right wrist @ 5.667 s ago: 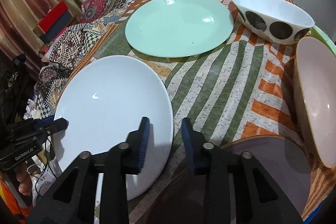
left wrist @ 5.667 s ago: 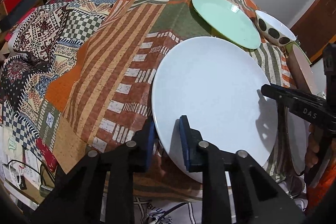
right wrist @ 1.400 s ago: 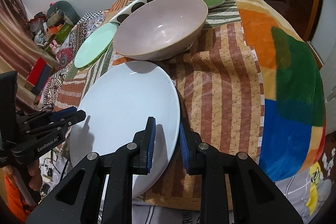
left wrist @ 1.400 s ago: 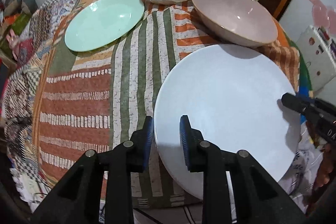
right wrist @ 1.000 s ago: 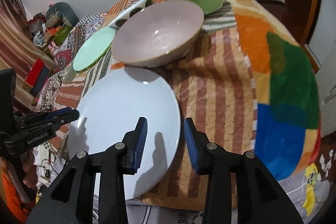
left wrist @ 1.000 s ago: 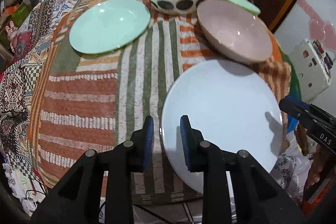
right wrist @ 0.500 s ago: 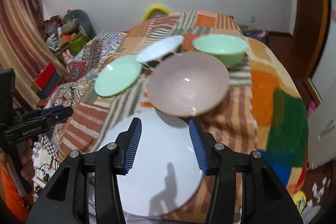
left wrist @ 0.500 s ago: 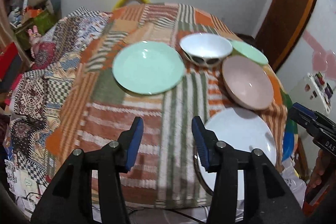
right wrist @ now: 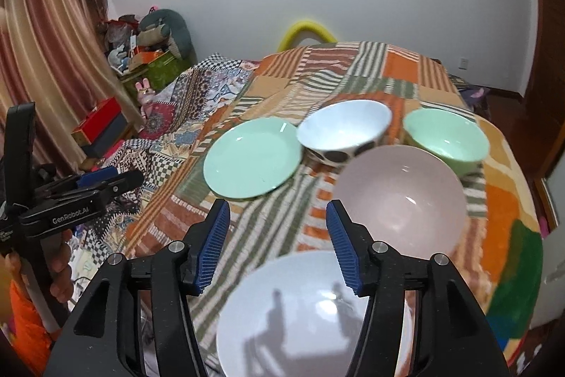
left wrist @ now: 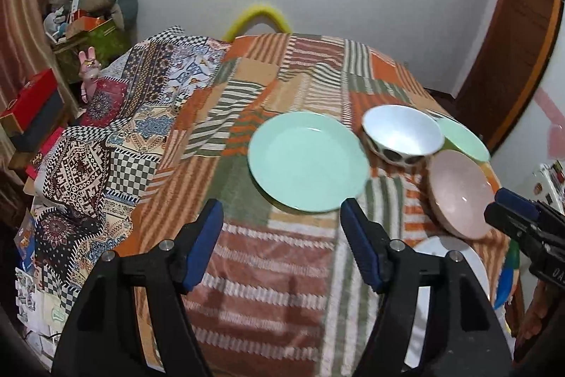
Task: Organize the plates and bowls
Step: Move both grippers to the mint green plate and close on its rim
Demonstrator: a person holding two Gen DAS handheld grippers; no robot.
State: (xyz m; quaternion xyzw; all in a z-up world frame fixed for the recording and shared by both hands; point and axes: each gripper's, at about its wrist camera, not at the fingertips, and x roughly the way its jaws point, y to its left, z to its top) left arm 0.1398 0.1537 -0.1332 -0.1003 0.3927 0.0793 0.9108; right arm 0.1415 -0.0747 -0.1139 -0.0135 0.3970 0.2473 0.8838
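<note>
A white plate (right wrist: pixel 300 313) lies at the table's near edge, below my right gripper (right wrist: pixel 277 246), which is open and empty above it. It also shows at the lower right of the left wrist view (left wrist: pixel 455 257). My left gripper (left wrist: pixel 282 242) is open and empty, held high over the striped cloth. Farther back lie a mint green plate (left wrist: pixel 307 161) (right wrist: pixel 252 161), a white bowl with dark spots (left wrist: pixel 402 138) (right wrist: pixel 344 129), a pink bowl (left wrist: pixel 459 189) (right wrist: pixel 399 204) and a mint green bowl (left wrist: pixel 462 140) (right wrist: pixel 446 136).
The round table wears a patchwork striped cloth (left wrist: pixel 268 271). A patterned quilt (left wrist: pixel 106 147) covers furniture to the left. Boxes and toys (left wrist: pixel 81 20) stand against the left wall. A yellow chair back (left wrist: pixel 259 15) shows behind the table. A wooden door (left wrist: pixel 512 41) is at the right.
Both grippers let go of the white plate, which now rests by the pink bowl. Both opened wide and pulled up and back from the table.
</note>
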